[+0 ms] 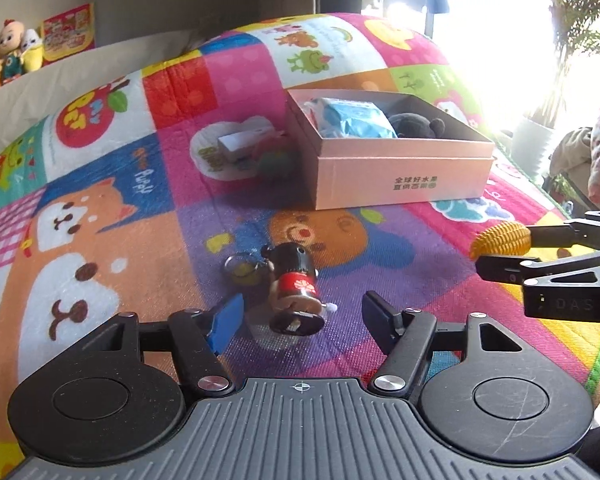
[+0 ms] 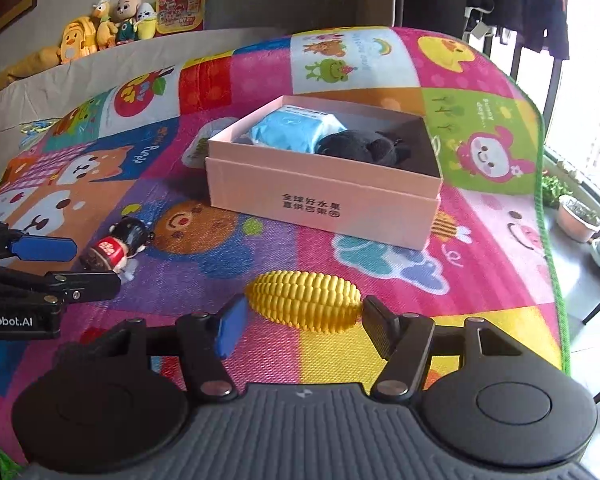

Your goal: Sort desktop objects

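Observation:
A small doll keychain (image 1: pixel 296 288) in black and red lies on the colourful mat between the fingers of my left gripper (image 1: pixel 300 312), which is open around it without gripping. It also shows in the right wrist view (image 2: pixel 116 246). A yellow toy corn cob (image 2: pixel 304 296) lies on the mat between the fingers of my right gripper (image 2: pixel 300 320), which is open; the corn also shows in the left wrist view (image 1: pixel 502 240). A pink open box (image 1: pixel 400 176), also in the right wrist view (image 2: pixel 320 200), holds a blue packet (image 2: pixel 292 128) and a black plush (image 2: pixel 364 148).
A small white box and a green toy (image 1: pixel 248 152) lie on the mat left of the pink box. Plush toys (image 2: pixel 108 20) stand on a ledge at the back. The mat's right edge (image 2: pixel 552 264) drops to the floor with plant pots.

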`<state>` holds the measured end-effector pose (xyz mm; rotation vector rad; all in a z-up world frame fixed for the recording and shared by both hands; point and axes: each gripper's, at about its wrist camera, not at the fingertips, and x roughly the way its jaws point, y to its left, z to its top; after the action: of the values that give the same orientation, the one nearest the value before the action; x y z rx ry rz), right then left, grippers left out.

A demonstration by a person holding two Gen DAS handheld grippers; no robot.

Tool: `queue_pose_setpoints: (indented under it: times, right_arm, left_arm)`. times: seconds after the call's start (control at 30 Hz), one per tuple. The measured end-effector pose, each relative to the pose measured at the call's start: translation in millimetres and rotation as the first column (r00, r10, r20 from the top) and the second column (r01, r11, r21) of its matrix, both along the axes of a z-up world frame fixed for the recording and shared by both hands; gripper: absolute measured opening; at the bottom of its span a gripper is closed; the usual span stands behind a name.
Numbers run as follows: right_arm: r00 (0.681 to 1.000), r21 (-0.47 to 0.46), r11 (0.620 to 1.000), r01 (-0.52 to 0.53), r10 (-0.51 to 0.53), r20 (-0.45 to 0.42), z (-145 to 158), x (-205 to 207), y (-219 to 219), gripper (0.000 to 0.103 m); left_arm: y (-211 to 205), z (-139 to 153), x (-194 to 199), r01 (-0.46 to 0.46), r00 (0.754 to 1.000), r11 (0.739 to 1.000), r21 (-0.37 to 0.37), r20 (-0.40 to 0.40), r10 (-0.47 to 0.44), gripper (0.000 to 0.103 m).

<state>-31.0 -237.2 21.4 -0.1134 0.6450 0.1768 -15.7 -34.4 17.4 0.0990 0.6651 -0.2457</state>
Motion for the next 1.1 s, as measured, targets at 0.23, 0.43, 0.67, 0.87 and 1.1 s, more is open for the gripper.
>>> queue_pose_setpoints:
  times: [0.23, 0.43, 0.67, 0.87, 1.1]
  right_arm:
    - [1.000, 0.048, 0.998, 0.027, -0.027, -0.010, -10.9, -1.1, -19.5, 0.063]
    - [1.000, 0.085, 0.996, 0.024, -0.024, 0.003, -18.6, -0.2, -23.7, 0.063]
    - [1.000, 0.090, 0.996, 0.005, -0.006, 0.011, -20.3, -2.7, -22.3, 0.072]
    - [1.000, 0.068, 0.998, -0.006, 0.005, 0.024, -21.2, -5.5, -19.2, 0.076]
    - [1.000, 0.078, 0.997, -0.007, 0.005, 0.025, -21.2, -5.9, -20.6, 0.077]
  left_arm:
    - [21.0, 0.6, 4.5, -0.044, 0.999, 0.992, 0.120, 0.021, 0.042, 0.080]
    - [46.4, 9.0, 7.4, -0.123, 0.992, 0.987, 0.104, 0.023, 0.121, 0.086]
    - [33.0, 3.5, 18.9, -0.064, 0.987, 0.979, -0.192, -0.154, 0.034, 0.085]
    - [5.2, -0.9, 31.7, -0.018, 0.992, 0.983, -0.183, -0.128, -0.006, 0.087]
    - [-2.6, 0.6, 58.6, -0.053, 0.993, 0.981, -0.184, -0.113, 0.032, 0.087]
